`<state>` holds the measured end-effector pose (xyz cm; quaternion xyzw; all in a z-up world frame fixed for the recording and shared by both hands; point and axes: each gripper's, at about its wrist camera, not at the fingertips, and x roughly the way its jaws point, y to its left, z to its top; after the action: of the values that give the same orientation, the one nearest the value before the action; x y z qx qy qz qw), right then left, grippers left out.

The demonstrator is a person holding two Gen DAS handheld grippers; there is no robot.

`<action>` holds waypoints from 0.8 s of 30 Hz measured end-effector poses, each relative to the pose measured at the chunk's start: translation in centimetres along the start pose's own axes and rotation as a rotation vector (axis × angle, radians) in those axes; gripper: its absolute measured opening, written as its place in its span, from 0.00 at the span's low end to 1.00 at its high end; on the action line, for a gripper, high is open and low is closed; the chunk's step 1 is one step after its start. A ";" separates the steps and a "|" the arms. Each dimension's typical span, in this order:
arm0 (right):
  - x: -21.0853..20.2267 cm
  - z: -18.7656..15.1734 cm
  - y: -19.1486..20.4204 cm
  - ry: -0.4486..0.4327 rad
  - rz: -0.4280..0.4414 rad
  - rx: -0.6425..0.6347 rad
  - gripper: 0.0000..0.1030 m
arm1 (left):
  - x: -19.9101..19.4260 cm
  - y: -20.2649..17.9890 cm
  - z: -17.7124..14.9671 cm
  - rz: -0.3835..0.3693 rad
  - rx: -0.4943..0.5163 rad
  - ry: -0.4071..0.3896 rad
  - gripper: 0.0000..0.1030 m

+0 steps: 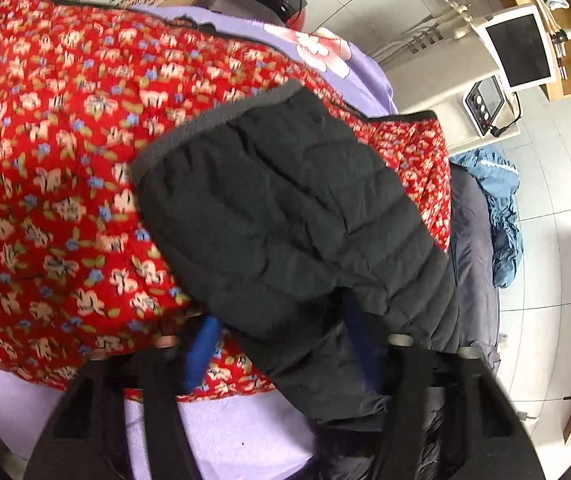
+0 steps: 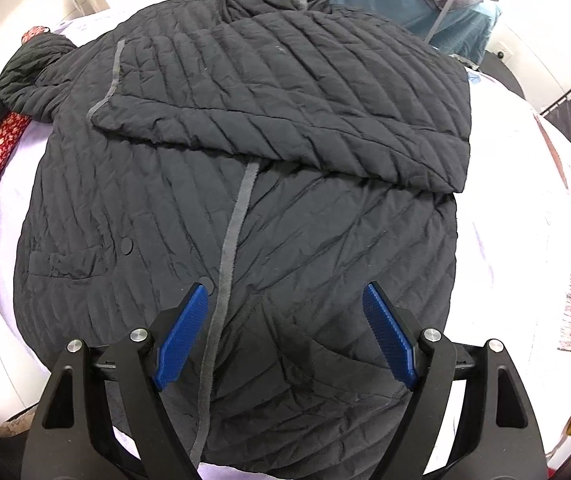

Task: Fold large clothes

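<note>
The left gripper (image 1: 281,344) pinches the jacket's (image 2: 241,216) sleeve (image 1: 285,208) only partway, so it may slip out mid-fold, while the right gripper (image 2: 285,332) hovers released above the jacket's hem.

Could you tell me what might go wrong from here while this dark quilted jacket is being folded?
1. The left tongs have only a bunched part of the jacket sleeve between them; it may slip out when pulled.
2. That sleeve lies over the red floral quilt, which could get dragged along.
3. The other sleeve lies loosely folded across the jacket; the open right tongs hovering above could disturb it when they come down.
</note>
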<state>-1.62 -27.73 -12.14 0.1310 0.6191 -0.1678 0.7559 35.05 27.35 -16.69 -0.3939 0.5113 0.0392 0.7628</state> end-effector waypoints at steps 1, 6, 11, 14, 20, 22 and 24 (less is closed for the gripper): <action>0.0 0.0 -0.2 0.001 -0.003 0.007 0.77 | -0.2 -0.2 0.3 -0.009 0.011 -0.012 0.22; 0.2 0.1 -0.3 0.002 -0.009 0.022 0.77 | -2.9 -1.7 1.5 -0.035 0.088 -0.073 0.11; -0.2 0.7 -0.2 -0.018 0.003 0.015 0.77 | -5.9 -2.6 3.3 0.054 0.158 -0.135 0.06; -0.2 0.7 -0.5 -0.016 0.006 0.021 0.77 | -5.6 -2.1 3.4 0.140 0.170 -0.126 0.06; -0.3 0.0 -1.5 -0.019 0.023 0.052 0.77 | -6.3 -4.8 0.8 0.190 0.300 -0.174 0.05; -0.3 -0.2 -1.8 -0.023 0.031 0.063 0.77 | -7.4 -7.8 -0.8 0.153 0.399 -0.195 0.05; -0.1 -0.3 -1.9 -0.020 0.038 0.069 0.77 | -8.4 -10.9 -2.6 0.116 0.502 -0.213 0.05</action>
<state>-2.70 -29.38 -12.06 0.1670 0.6029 -0.1763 0.7600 34.15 21.10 -4.23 -0.1564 0.4436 -0.0040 0.8824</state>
